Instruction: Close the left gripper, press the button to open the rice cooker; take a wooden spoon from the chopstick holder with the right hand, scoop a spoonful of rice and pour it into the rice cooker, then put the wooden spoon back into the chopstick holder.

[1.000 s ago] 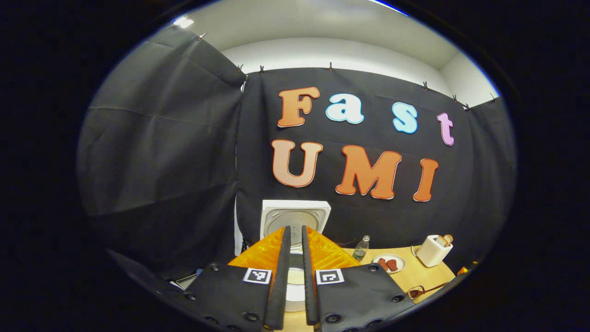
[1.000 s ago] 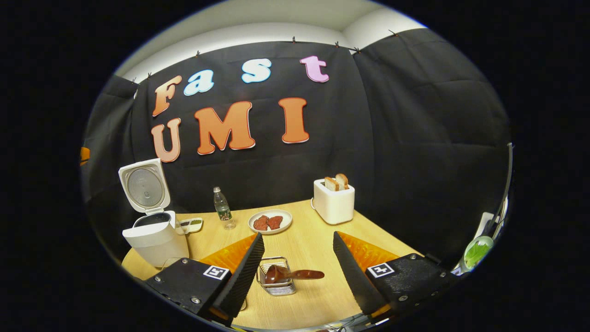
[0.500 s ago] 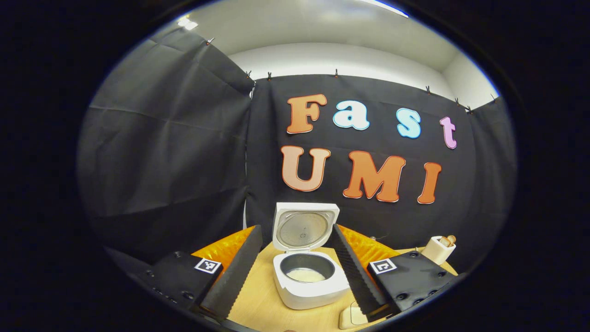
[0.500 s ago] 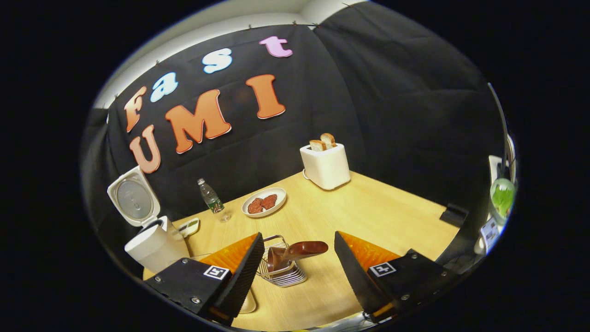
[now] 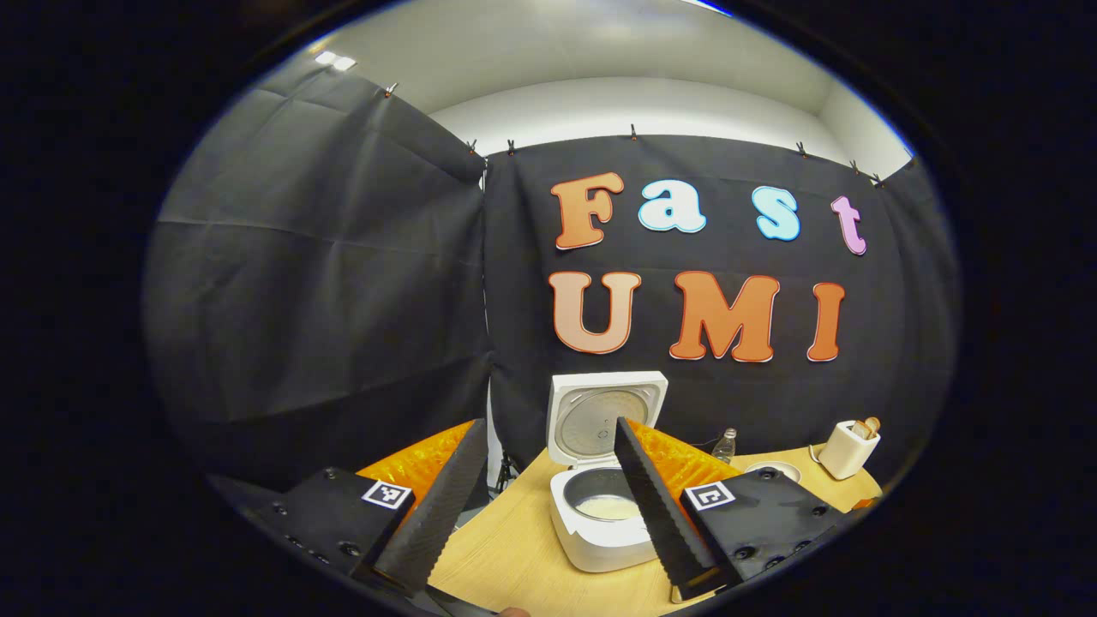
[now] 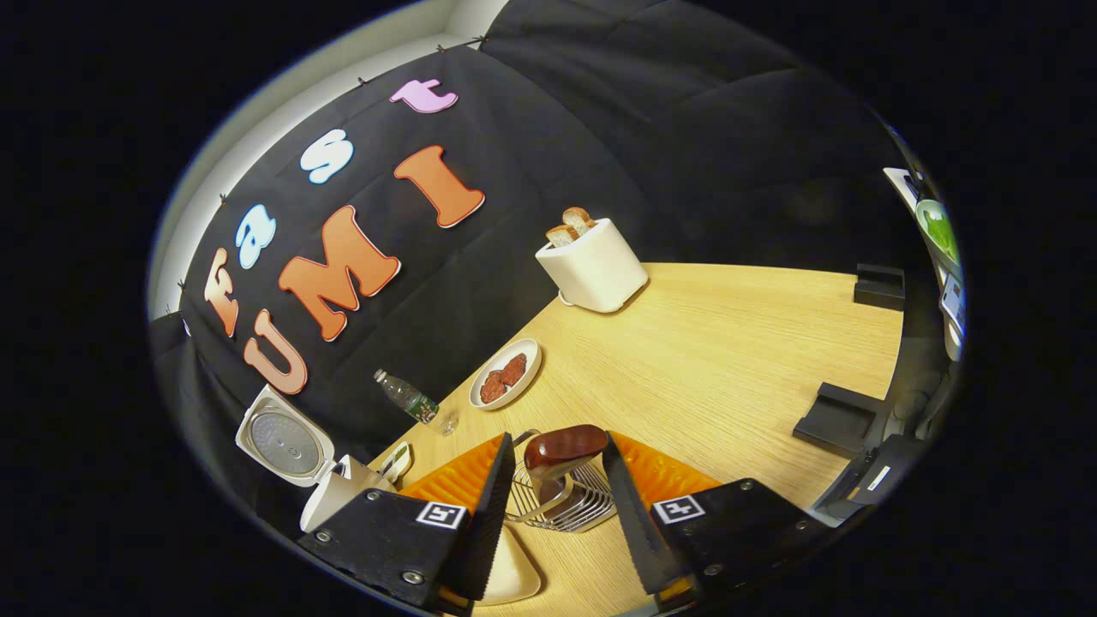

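Left gripper (image 5: 548, 497): fingers spread wide, holding nothing, raised in front of the rice cooker.
Rice cooker (image 5: 604, 536): at the table's left end, close to the back edge; lid (image 5: 605, 413) standing upright, white rice lying in the pot. The button step looks done.
Right gripper (image 6: 550, 490): fingers partly open, one either side of the wooden spoon, no contact I can make out, so nothing gripped yet.
Wooden spoon (image 6: 564, 445): dark, its rounded end poking up out of the chopstick holder between the two fingers.
Chopstick holder (image 6: 561, 506): a wire basket near the table's front edge, right of the cooker.
Step in hand: taking the spoon, as I judge it. Ease in until the handle sits square between the fingers, squeeze on the wood rather than the wire, then draw it out along its own length so the basket does not tip or drag.
Table (image 6: 728, 360): pale wood grain, bare across its right half; a water bottle (image 6: 409, 399), a plate of red food (image 6: 506, 385) and a toaster (image 6: 591, 267) holding bread sit along the back edge.
Room: black cloth hung on the walls, pale ceiling above.
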The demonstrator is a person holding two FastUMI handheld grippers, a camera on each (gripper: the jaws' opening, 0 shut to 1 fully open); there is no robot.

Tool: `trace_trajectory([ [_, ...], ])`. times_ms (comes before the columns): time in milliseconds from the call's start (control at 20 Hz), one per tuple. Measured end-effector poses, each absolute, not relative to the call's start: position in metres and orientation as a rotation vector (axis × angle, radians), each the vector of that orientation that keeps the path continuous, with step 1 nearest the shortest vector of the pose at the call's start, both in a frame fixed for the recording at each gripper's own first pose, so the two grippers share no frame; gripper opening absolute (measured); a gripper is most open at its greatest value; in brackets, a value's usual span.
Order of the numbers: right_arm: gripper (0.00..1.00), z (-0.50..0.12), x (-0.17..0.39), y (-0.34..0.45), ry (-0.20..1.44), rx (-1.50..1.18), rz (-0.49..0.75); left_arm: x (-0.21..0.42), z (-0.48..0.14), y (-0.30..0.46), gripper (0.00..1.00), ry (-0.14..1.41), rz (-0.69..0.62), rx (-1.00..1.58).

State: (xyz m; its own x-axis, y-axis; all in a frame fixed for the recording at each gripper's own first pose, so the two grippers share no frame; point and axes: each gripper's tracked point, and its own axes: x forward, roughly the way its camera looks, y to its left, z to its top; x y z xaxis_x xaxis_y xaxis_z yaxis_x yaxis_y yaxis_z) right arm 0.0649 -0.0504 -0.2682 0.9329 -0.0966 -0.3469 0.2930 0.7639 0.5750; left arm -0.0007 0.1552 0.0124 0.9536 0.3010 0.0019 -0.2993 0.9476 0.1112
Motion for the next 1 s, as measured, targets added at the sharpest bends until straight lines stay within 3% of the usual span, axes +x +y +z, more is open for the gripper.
trace_trajectory([
  [50, 0.61, -0.267, 0.067, -0.05, 0.304, 0.688, -0.215, -0.001, 0.011, 0.158, 0.99, 0.019, 0.305, 0.103],
  [100, 0.48, -0.264, 0.066, -0.048, 0.307, 0.71, -0.218, -0.001, 0.009, 0.158, 0.99, 0.026, 0.303, 0.095],
  [200, 0.33, -0.263, 0.072, -0.046, 0.311, 0.739, -0.226, -0.003, 0.005, 0.166, 1.0, 0.038, 0.318, 0.102],
  [500, 0.11, -0.244, 0.089, -0.037, 0.349, 0.705, -0.233, -0.009, 0.006, 0.179, 1.0, 0.04, 0.332, 0.089],
  [1000, 0.1, -0.147, 0.061, 0.011, 0.232, 0.377, -0.139, -0.011, 0.019, 0.199, 1.0, 0.025, 0.292, 0.058],
])
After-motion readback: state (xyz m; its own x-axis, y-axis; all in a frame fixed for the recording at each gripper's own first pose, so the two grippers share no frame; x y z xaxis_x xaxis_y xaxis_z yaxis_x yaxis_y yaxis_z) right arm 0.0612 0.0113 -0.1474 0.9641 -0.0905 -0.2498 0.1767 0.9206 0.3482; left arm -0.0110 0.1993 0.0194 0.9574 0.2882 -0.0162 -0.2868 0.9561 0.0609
